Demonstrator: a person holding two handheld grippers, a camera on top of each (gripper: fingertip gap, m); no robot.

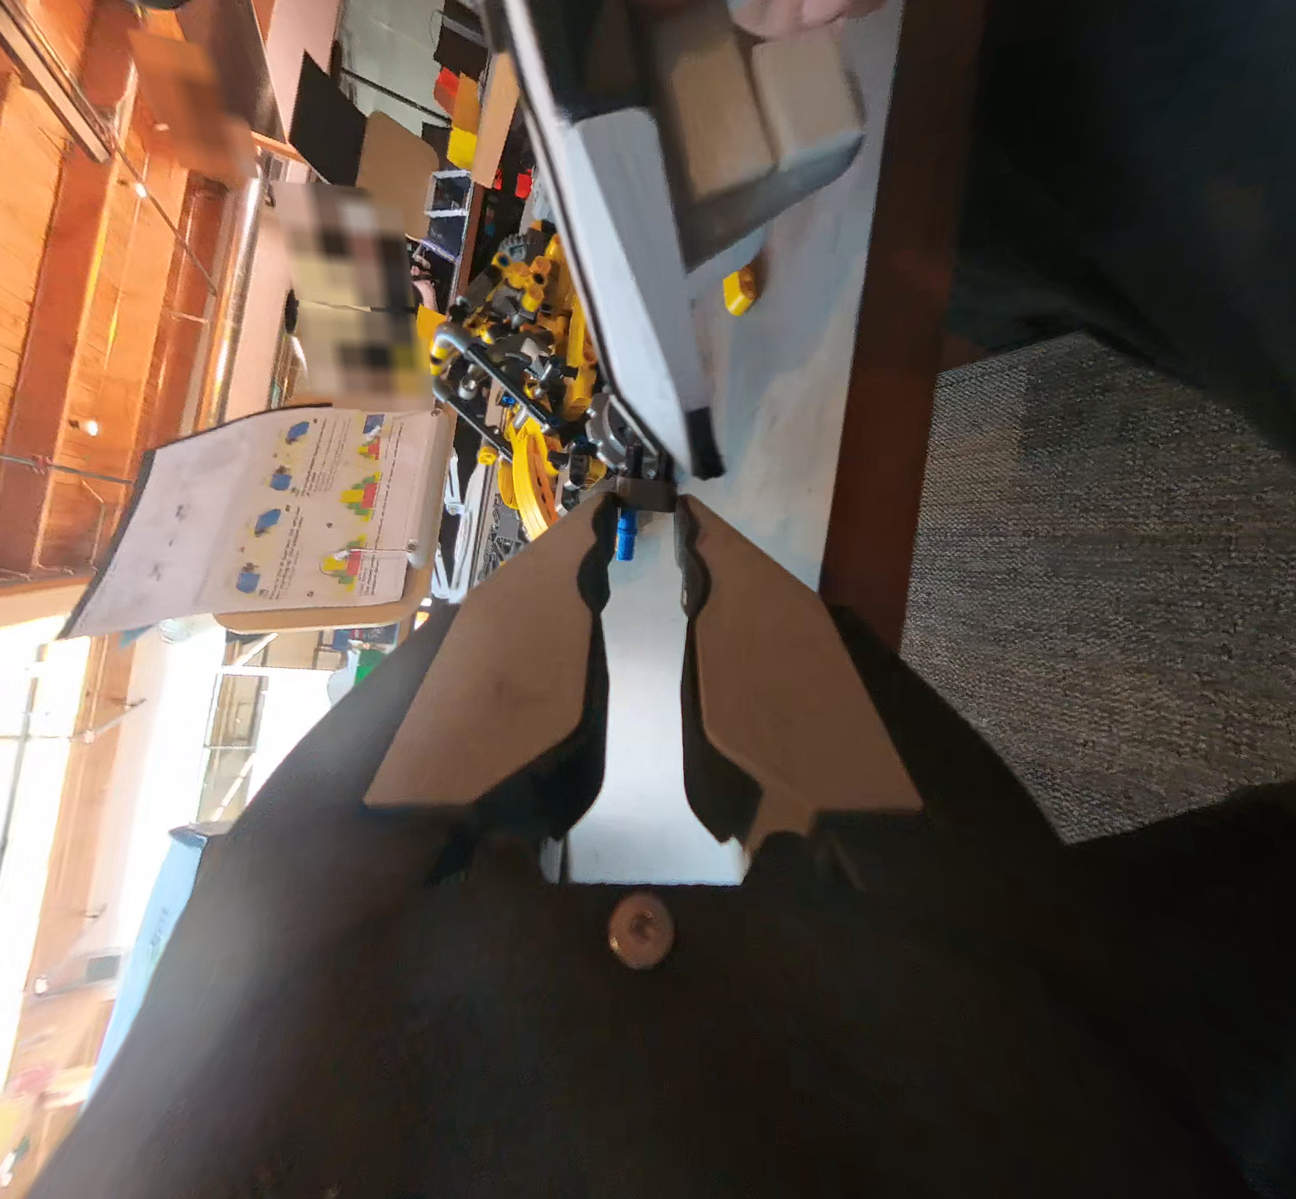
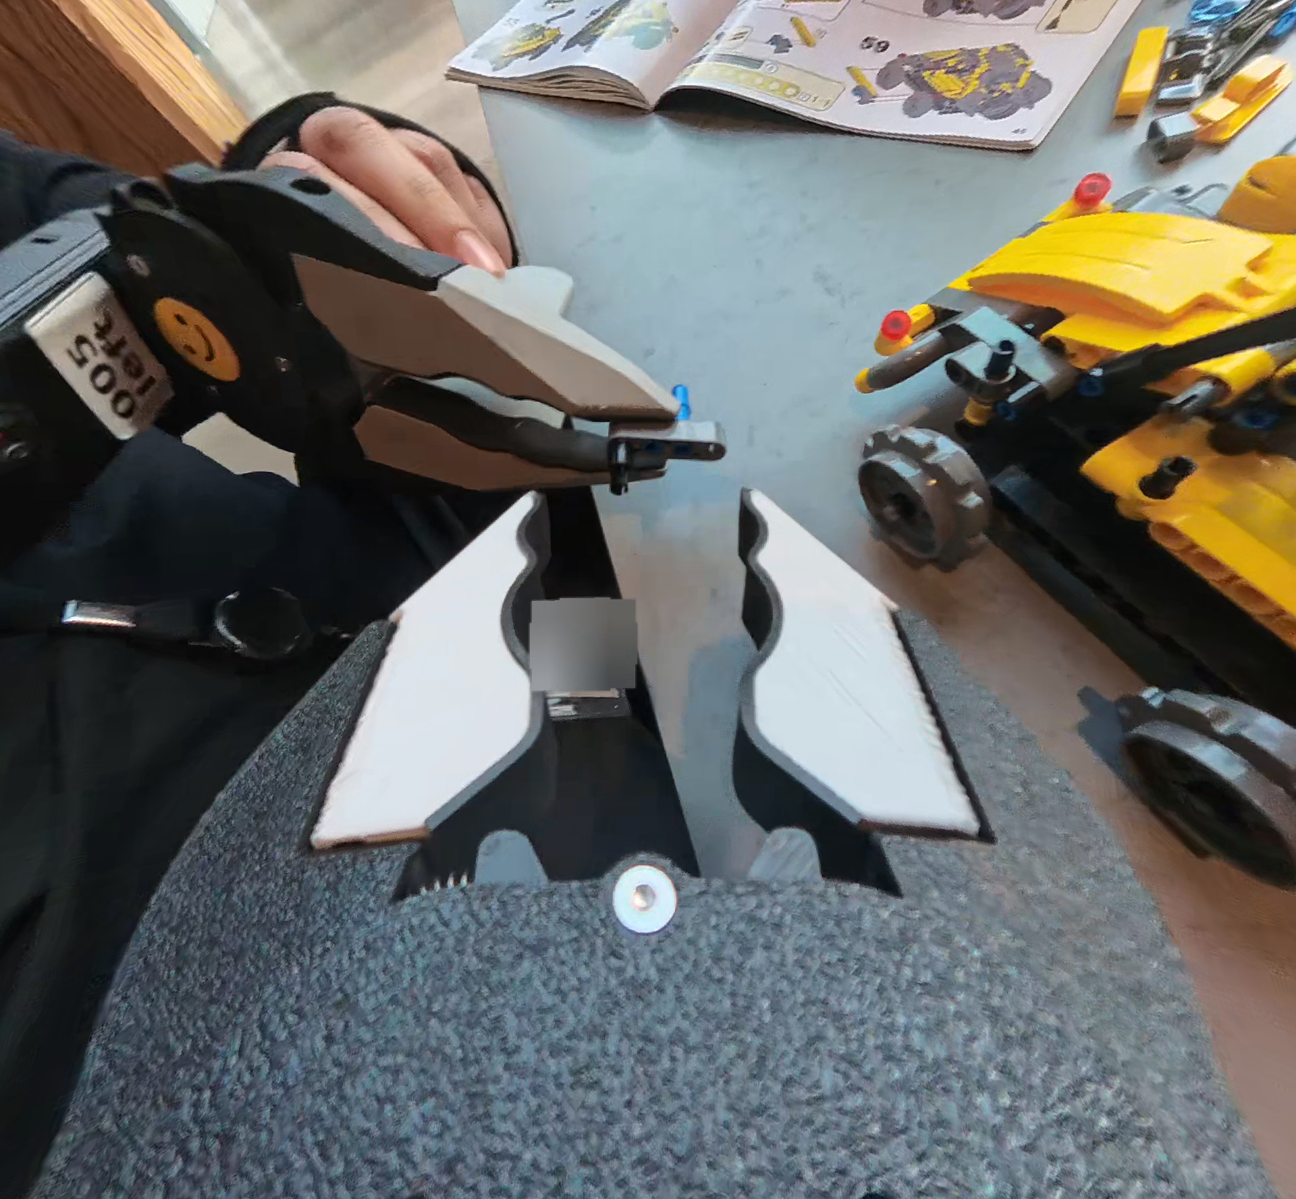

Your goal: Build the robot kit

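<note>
Slippage is the main worry here. The left gripper (image 2: 635, 429) is clamped on a small grey beam (image 2: 684, 448) with a blue pin (image 2: 680, 396) standing in it, and only the tips of its fingers (image 2: 533, 352) pinch the near end, so most of the beam sticks out unsupported over the grey table (image 2: 701, 232). Any sideways knock, I judge, could twist the piece round in that thin grip or flick it out.

The right gripper (image 2: 670, 520) hangs just below and beside the beam, jaws spread apart and holding nothing. Its own tips are near enough to bump the beam or the blue pin.

The yellow toy car (image 2: 1122, 352) stands to the right, apart from both grippers, with an open instruction booklet (image 2: 771, 22) and loose yellow parts (image 2: 1192, 85) farther back; a dropped piece could roll among them or off the table edge.
</note>
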